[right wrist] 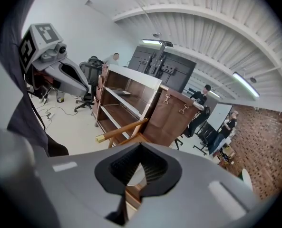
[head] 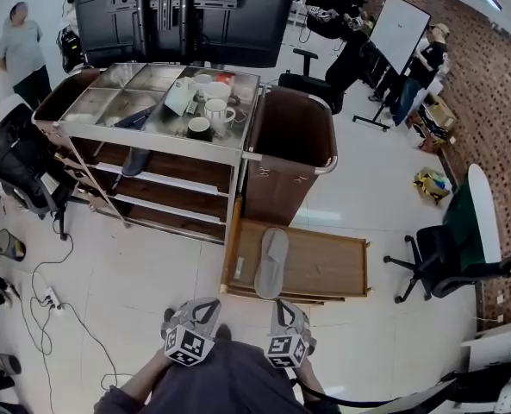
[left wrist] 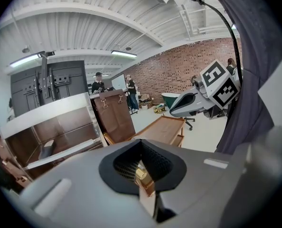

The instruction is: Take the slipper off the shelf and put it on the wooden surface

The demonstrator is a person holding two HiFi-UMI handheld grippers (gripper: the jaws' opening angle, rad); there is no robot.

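A grey slipper lies flat on the wooden surface. It is close to the left edge and runs long-ways from the far edge toward the near edge. All of it sits on the wood and nothing hangs over, so I think that part of the job is done. Nothing touches it. A second, dark slipper is on the top shelf of the cart, under the steel top. It is nearer the cart's left corner than the right one, and its end seems to poke out over the front edge of the shelf. That should make it easy to grab from the front, and I think it is the one you would go for next. You hold both tools low and close to your body, on your side of the near edge of the wood. They are well apart from both slippers, which looks like a resting spot, out of the way. Your left gripper has its fingers pressed together with nothing between them. Your right gripper is the same: fingers together, holding nothing, touching nothing. To pick up the dark slipper you would need to spread the fingers first.
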